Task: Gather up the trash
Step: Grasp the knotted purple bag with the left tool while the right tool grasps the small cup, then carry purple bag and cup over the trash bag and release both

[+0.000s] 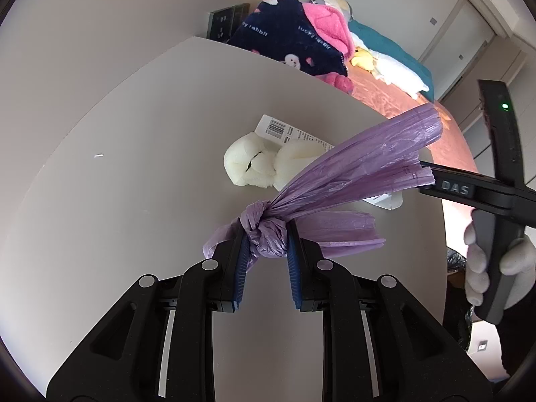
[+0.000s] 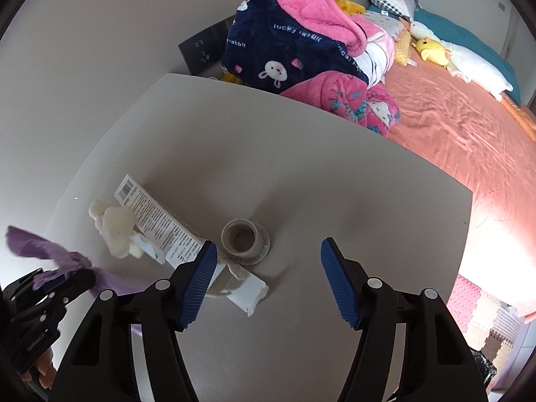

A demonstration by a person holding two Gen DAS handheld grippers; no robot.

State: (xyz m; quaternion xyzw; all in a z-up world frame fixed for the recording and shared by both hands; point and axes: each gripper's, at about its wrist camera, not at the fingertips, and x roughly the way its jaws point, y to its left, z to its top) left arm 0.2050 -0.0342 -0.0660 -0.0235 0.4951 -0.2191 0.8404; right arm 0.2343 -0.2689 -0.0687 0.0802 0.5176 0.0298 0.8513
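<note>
My left gripper (image 1: 267, 238) is shut on the knot of a purple plastic bag (image 1: 351, 171), held above the grey table (image 1: 134, 167); the bag's loose end stretches up to the right, beside the right gripper's body (image 1: 469, 191). The bag also shows at the left in the right wrist view (image 2: 50, 254). My right gripper (image 2: 268, 254) is open and empty above the table. Trash lies below it: a white foam lump (image 1: 261, 164) (image 2: 115, 227), a white barcoded carton (image 2: 160, 224) (image 1: 284, 130), a torn white box piece (image 2: 246, 289) and a round grey plastic cap (image 2: 246, 241).
The table (image 2: 335, 184) stands against a white wall on the left. Behind it is a bed with an orange sheet (image 2: 452, 134), a navy and pink blanket pile (image 2: 294, 43), pillows and plush toys. A dark wall socket panel (image 2: 201, 50) is behind the table. A black bag (image 1: 455, 261) sits below the table's right edge.
</note>
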